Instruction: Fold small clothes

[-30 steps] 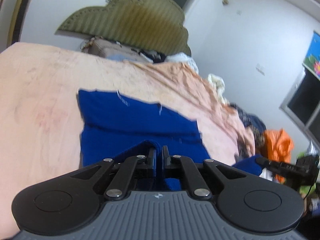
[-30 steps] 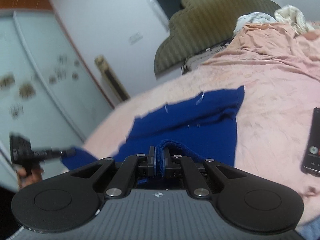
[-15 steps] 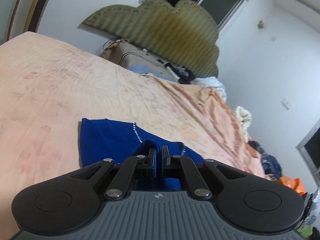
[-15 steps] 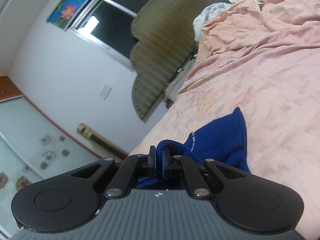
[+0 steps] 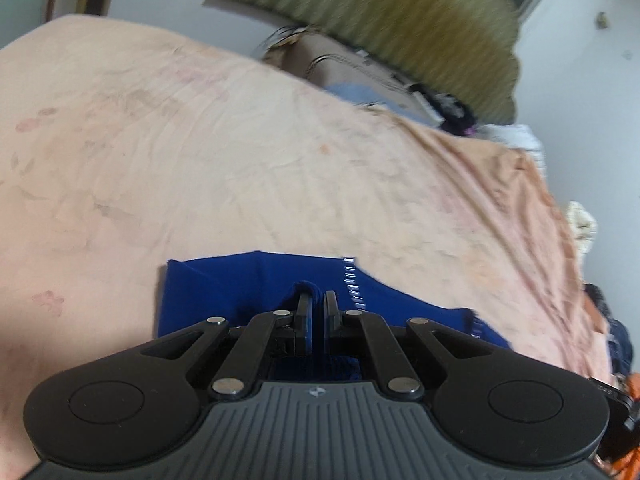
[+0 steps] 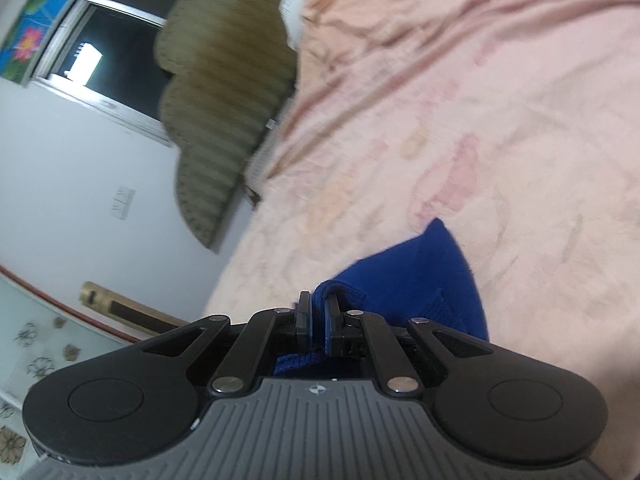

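Home bedroom: bed (image 5: 240, 152) with wrinkled pink floral sheet, olive padded scalloped headboard (image 6: 224, 92), window (image 6: 108, 52) beside it, wall switch (image 6: 122, 208), clothes heaped at bed edge.

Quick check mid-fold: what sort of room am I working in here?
A bedroom, most likely. The work surface is a bed under a pink sheet, with a padded olive headboard at its far end and a window in the wall beside it.

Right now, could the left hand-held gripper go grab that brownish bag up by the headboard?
Probably not yet. The left hand-held gripper is shut on the blue garment, so it would have to let go first. The bag lies far up the pink bedsheet.
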The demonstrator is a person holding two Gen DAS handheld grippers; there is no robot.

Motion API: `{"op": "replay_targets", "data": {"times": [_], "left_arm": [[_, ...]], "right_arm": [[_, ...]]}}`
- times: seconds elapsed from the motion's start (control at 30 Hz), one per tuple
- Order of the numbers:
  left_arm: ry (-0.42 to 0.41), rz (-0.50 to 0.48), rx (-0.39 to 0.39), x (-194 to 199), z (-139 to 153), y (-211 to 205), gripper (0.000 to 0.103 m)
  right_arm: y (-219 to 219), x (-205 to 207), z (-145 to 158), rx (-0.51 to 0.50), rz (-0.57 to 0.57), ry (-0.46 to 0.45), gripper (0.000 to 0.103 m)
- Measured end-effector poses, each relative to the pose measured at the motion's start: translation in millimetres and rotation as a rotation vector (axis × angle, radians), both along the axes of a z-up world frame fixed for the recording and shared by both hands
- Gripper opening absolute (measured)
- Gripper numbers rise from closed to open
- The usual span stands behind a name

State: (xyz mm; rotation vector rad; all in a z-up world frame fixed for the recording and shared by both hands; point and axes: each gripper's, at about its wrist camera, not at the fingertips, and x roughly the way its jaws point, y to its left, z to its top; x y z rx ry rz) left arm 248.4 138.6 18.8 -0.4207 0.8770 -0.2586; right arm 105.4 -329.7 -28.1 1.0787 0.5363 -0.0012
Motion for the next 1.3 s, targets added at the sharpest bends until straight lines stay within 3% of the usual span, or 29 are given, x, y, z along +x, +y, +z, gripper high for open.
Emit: {"op": "replay_targets", "data": {"times": [0.13, 0.33, 0.47, 0.67, 0.77, 0.83, 0.9, 0.97, 1.07, 1.17, 1.2, 1.27, 1.3], "left_arm": [[0.038, 0.031, -0.013, 14, -17, 1, 0.005], [0.002, 0.064, -0.017, 14, -14, -1, 0.005], [-0.031, 0.081, -0.008, 14, -8, -3, 0.005], [0.036, 0.111, -0.040, 24, -25, 2, 0.005], [0.015, 0.123, -0.021, 17, -17, 7, 0.007], [-0.021, 0.171, 0.005, 13, -6, 15, 0.008], [-0.059, 0.212, 0.013, 11, 4, 25, 0.009], [-0.080, 0.209, 0.029, 12, 13, 29, 0.012], [-0.088, 0.139, 0.120, 12, 20, 16, 0.029], [-0.131, -0.026, 0.268, 2, 21, -20, 0.053], [-0.147, -0.093, 0.331, -1, 19, -35, 0.064], [-0.181, -0.175, 0.456, -8, 11, -59, 0.066], [-0.189, -0.182, 0.513, -10, 4, -67, 0.065]], "right_arm": [[3, 25, -21, -0.002, -0.008, 0.064, 0.009], [5, 37, -32, 0.019, -0.011, 0.081, 0.010], [4, 38, -23, -0.003, -0.009, 0.062, 0.010], [3, 51, -25, -0.015, -0.020, 0.077, 0.010], [8, 54, -22, -0.067, -0.013, 0.092, 0.020], [8, 49, -13, -0.119, -0.056, 0.074, 0.047], [8, 41, 2, -0.192, -0.113, 0.056, 0.050], [12, 40, 14, -0.240, -0.081, 0.008, 0.050], [36, 56, 29, -0.322, 0.102, -0.018, 0.051], [71, 75, 30, -0.393, 0.334, 0.008, 0.055], [85, 83, 26, -0.408, 0.437, 0.020, 0.063], [102, 92, 16, -0.427, 0.560, 0.040, 0.068], [105, 95, 11, -0.462, 0.544, 0.064, 0.068]]}}
